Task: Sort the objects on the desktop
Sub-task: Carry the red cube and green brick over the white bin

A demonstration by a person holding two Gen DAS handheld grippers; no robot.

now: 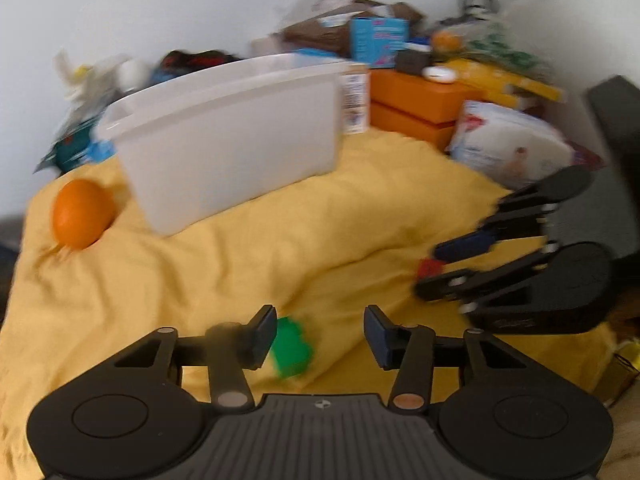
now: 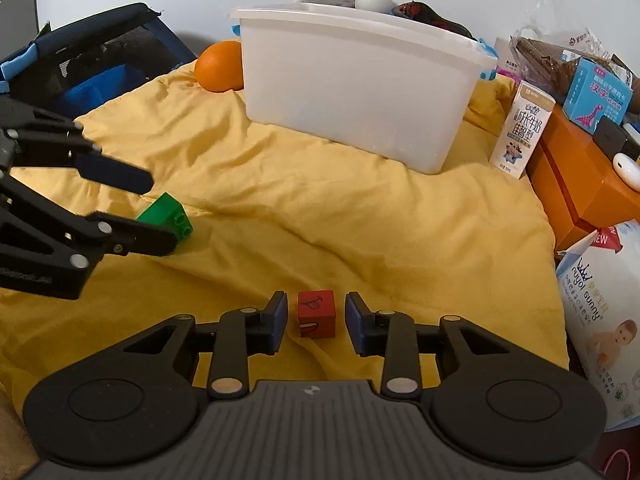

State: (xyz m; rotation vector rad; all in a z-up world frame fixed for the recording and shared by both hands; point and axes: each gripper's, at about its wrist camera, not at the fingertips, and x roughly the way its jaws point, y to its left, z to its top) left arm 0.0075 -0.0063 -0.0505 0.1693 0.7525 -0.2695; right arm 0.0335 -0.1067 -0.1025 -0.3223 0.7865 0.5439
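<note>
A rumpled yellow cloth [image 2: 320, 208] covers the worktop and carries everything in reach of both claws. Well ahead of the right claw [image 2: 316, 322], past a stretch of bare cloth, stands a large translucent white bin [image 2: 360, 92], upright, its open rim toward the wall; from the left claw [image 1: 320, 334] the same bin sits ahead and slightly to the left. Off to the right claw's right side are stacked orange boxes [image 2: 576, 184], and a white nappy pack [image 2: 600, 320] leans nearer in on that same side. A small milk carton [image 2: 522, 130] stands upright just right of the bin, between it and the orange boxes. An orange [image 2: 220, 66] rests on the cloth at the bin's left end, far ahead and left of both claws. The left claw is spread, its jaws apart with the green toy brick [image 1: 292, 346] lying on the cloth between them, closer to the left pad; the wrist picture is blurred, and in the right wrist view the brick sits just beside the lower finger, so contact cannot be told for sure. The right claw's jaws stand slightly apart on either side of the red cube [image 2: 316, 314], which rests on the cloth between the pads with a thin gap showing at each side, so it is not pinched.
</note>
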